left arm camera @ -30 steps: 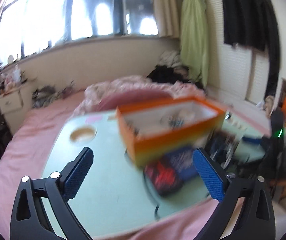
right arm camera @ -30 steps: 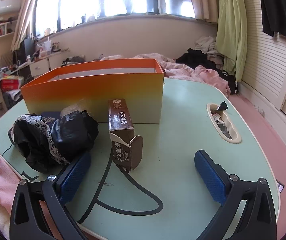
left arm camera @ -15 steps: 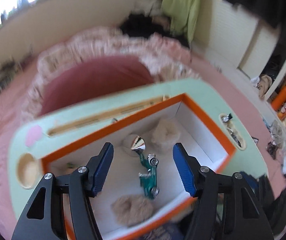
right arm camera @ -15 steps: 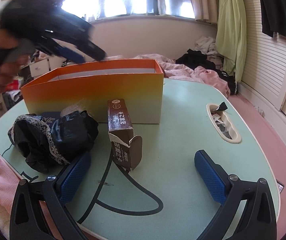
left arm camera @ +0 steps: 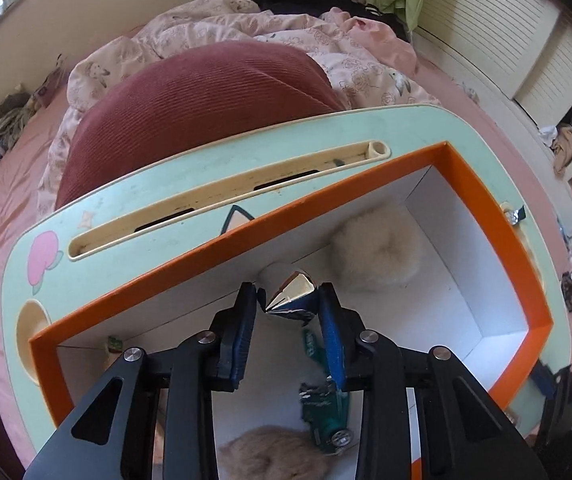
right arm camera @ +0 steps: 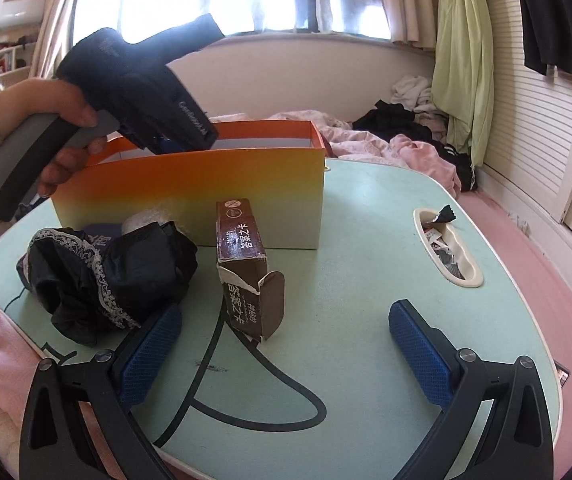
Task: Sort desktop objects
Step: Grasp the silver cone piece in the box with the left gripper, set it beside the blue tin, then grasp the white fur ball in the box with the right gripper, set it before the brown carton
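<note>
My left gripper (left arm camera: 286,300) points down into the orange box (left arm camera: 482,200). Its jaws are closing, and both blue pads touch a shiny silver object (left arm camera: 292,290) near the box's far wall. A cream fluffy ball (left arm camera: 374,252), a green toy car (left arm camera: 326,412) and a tan fluffy ball (left arm camera: 274,456) also lie in the box. In the right wrist view a hand (right arm camera: 66,128) holds the left gripper (right arm camera: 154,96) over the orange box (right arm camera: 190,196). My right gripper (right arm camera: 284,314) stands open, low over the table, with a torn brown carton (right arm camera: 242,256) just ahead of it.
A black lace-trimmed cloth (right arm camera: 106,276) lies at the left fingertip, beside the box. The green table (right arm camera: 366,240) has a side slot (right arm camera: 446,252) with small scraps and a long groove (left arm camera: 226,196) at its far edge. Bedding (left arm camera: 206,92) surrounds the table.
My left gripper swung from the table's front to above the box and dipped inside, its jaws narrowing around the shiny object. The right gripper has not moved.
</note>
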A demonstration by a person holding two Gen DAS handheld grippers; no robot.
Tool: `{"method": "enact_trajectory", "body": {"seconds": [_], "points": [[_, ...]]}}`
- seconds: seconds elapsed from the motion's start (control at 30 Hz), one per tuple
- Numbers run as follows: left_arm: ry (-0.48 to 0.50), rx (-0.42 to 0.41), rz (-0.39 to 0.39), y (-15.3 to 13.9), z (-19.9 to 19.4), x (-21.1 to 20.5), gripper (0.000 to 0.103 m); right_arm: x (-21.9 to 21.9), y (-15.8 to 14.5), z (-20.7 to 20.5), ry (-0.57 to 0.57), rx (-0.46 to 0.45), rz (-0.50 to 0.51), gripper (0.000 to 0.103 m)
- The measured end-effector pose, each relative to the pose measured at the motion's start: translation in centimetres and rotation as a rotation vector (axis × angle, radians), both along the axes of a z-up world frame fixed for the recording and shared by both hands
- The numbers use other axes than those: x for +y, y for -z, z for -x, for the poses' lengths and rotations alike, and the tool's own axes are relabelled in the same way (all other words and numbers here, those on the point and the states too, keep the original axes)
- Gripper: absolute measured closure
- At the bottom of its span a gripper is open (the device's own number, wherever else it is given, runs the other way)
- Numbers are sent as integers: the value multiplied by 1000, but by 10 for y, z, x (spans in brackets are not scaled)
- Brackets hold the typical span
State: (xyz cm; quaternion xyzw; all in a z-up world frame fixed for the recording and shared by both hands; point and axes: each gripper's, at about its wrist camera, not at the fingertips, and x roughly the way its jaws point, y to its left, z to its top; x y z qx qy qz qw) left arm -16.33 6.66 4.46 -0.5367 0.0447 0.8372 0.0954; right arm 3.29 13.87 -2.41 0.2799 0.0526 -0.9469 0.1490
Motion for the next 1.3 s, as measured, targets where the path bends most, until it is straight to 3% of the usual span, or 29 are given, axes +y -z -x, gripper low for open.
{"method": "enact_trajectory", "body": {"seconds": [0.07, 0.17, 0.2, 0.3, 0.43, 0.5, 0.6, 0.63, 0.67, 0.73, 0.83, 1.03, 1.13, 1.23, 1.3], "points": [[2, 52, -49, -10, -8, -9, 71, 0, 0, 1, 1, -2, 1, 0], [13, 182, -212, -36, -40, -28, 71, -1, -1, 0, 0, -1, 2, 0], [18, 230, -286, -45, -59, -36, 71, 0, -1, 0, 0, -1, 2, 0], [40, 351, -390, -59, -120, -49, 71, 0, 0, 0, 0, -1, 2, 0], [62, 364, -453, -44, -170, -54, 71, 0, 0, 0, -1, -1, 3, 0], [61, 345, -435, -34, -173, -52, 71, 0, 0, 0, -1, -1, 3, 0], [41, 411, -435, -30, -175, -53, 71, 1, 0, 0, -2, -1, 3, 0], [42, 421, -444, -29, -175, -54, 66, 0, 0, 0, -2, -1, 4, 0], [39, 422, -449, -29, -176, -55, 49, 0, 0, -1, -2, -1, 4, 0], [25, 443, -449, -30, -182, -58, 29, 0, 0, -1, -1, -1, 3, 0], [23, 509, -427, -31, -200, -64, 28, 0, 0, -1, -1, -1, 3, 0], [-31, 479, -374, -5, -237, -86, 28, 0, 0, -1, 0, -2, 2, 0], [-20, 456, -280, 8, -250, -81, 28, 0, 0, -1, -1, -3, 2, 0], [-28, 396, -136, 26, -245, -62, 28, 0, 0, -1, 0, -3, 2, 0], [-47, 438, -30, 33, -239, -50, 14, 1, 0, -1, 0, -2, 0, 0]]}}
